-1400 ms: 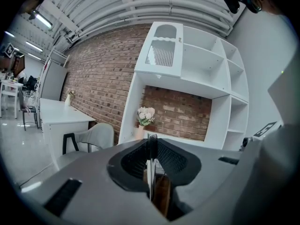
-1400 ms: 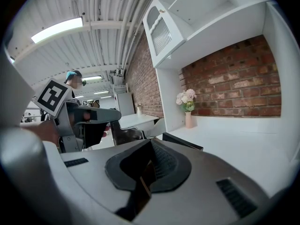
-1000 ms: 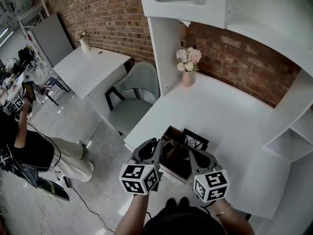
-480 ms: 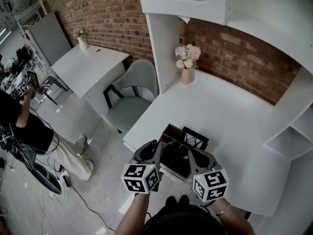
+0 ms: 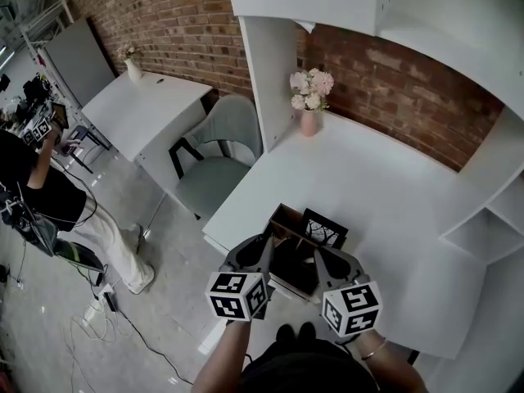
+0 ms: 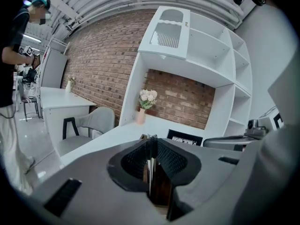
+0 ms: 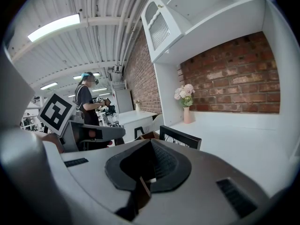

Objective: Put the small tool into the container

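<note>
Step in hand: delivery, judged near its end. Both grippers are hanging over the brown container [image 5: 286, 214], an open box with a divider that is sitting at the near edge of the white desk [image 5: 377, 178].

- The left gripper [image 5: 266, 241] is pointing into the box at its left side. In the left gripper view its pads are pressing almost together on a thin pale sliver [image 6: 149, 172], which I take to be the small tool. So the tool is sitting in the left jaws above the box and is not yet lying inside it.
- The right gripper [image 5: 318, 253] is hanging at the box's right side with its fingertips meeting. In the right gripper view a brown edge and a small white bit are showing low in the gap.

Next move, as a judgement: the left gripper is needing to sink a little further into a compartment, keep clear of the divider, and then part its pads so the sliver drops free.

Hard to make out:
- The tool's shape and length are not readable; only its edge is showing.
- I cannot tell whether the right pads are pinching that brown edge or it is merely lying beyond them.
- The box floor is dark, and the grippers are covering most of it.
- The black frame [image 5: 325, 228] behind the box is partly hidden.
</note>
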Tool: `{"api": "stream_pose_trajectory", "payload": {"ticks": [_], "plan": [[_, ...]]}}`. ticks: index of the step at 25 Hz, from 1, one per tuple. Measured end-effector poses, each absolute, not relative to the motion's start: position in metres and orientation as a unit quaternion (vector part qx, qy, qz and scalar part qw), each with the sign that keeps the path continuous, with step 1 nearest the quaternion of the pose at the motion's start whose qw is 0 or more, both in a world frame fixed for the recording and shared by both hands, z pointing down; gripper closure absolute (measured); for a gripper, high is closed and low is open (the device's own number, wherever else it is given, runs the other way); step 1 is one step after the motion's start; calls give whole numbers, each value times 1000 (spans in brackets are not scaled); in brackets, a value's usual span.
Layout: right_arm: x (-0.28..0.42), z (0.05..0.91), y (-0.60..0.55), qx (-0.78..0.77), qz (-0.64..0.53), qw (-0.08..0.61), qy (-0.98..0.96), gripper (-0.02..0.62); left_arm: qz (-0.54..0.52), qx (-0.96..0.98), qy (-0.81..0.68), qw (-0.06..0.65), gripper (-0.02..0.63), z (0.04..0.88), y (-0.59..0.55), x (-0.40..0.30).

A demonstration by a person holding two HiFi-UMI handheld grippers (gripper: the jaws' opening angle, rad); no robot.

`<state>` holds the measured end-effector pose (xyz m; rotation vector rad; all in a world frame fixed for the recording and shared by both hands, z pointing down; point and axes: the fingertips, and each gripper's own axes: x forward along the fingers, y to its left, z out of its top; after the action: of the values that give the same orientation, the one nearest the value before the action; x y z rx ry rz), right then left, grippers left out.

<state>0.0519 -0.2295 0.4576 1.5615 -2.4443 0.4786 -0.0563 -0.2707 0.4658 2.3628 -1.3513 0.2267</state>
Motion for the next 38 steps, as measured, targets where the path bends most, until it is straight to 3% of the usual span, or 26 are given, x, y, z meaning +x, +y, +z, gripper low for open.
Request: {"api": "stream_pose_trajectory", "payload": {"ticks": [38], "plan": [[45,469,-237,522,171,113,-828,591,106,837,-485,228,513,496,-305,-76]]}}
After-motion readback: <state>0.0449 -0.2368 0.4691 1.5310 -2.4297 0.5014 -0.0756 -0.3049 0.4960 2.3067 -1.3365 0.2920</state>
